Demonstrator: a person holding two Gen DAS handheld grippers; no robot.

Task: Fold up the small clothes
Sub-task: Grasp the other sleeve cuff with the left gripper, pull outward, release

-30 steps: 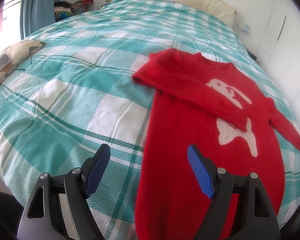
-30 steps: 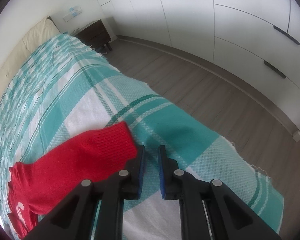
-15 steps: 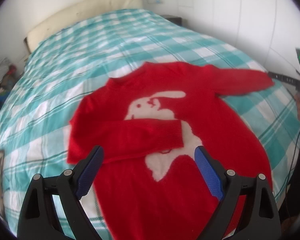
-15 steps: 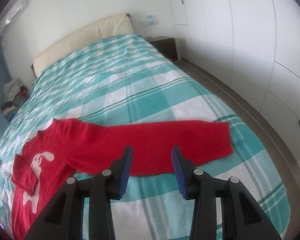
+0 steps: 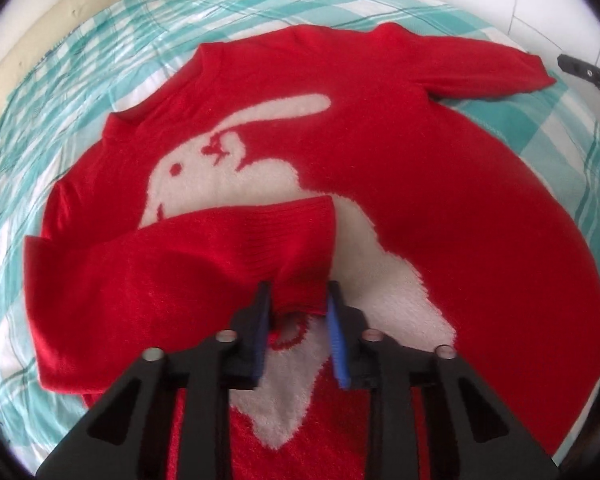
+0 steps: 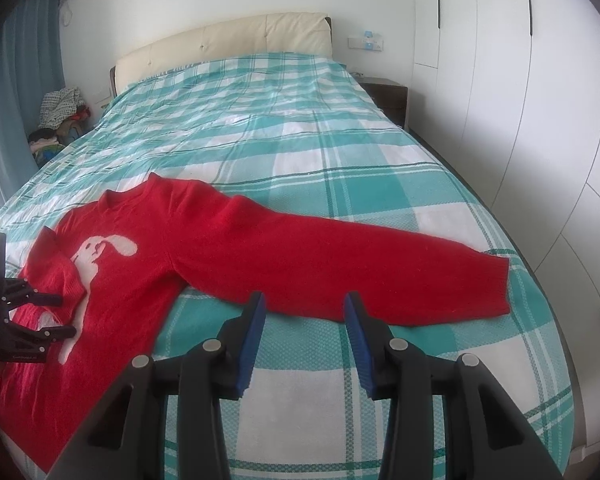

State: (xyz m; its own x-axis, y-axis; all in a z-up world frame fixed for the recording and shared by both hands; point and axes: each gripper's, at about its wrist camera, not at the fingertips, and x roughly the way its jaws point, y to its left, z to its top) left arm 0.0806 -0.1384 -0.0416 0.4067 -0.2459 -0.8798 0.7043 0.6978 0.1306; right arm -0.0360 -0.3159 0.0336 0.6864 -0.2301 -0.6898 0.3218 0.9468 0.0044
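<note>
A red sweater [image 5: 440,184] with a white rabbit lies face up on the checked bed [image 5: 100,40]. One sleeve [image 5: 172,272] is folded across its chest. My left gripper [image 5: 298,292] is shut on that sleeve's cuff [image 5: 304,240], low over the rabbit. In the right wrist view the left gripper [image 6: 62,316] shows at the left edge over the sweater [image 6: 148,272]. The other sleeve [image 6: 380,264] lies stretched out toward the bed's right side. My right gripper [image 6: 304,298] stands open just short of that sleeve, with nothing between its fingers.
The teal and white bedspread [image 6: 300,120] runs back to a cream headboard [image 6: 220,44]. White wardrobe doors [image 6: 520,80] line the right wall, with a dark nightstand [image 6: 388,92] beside the bed. A pile of clothes [image 6: 60,116] sits by the blue curtain at the left.
My left gripper swung over the sweater, came down on the folded sleeve and closed on its cuff. My right gripper opened, left the other sleeve's cuff and drew back along the bed.
</note>
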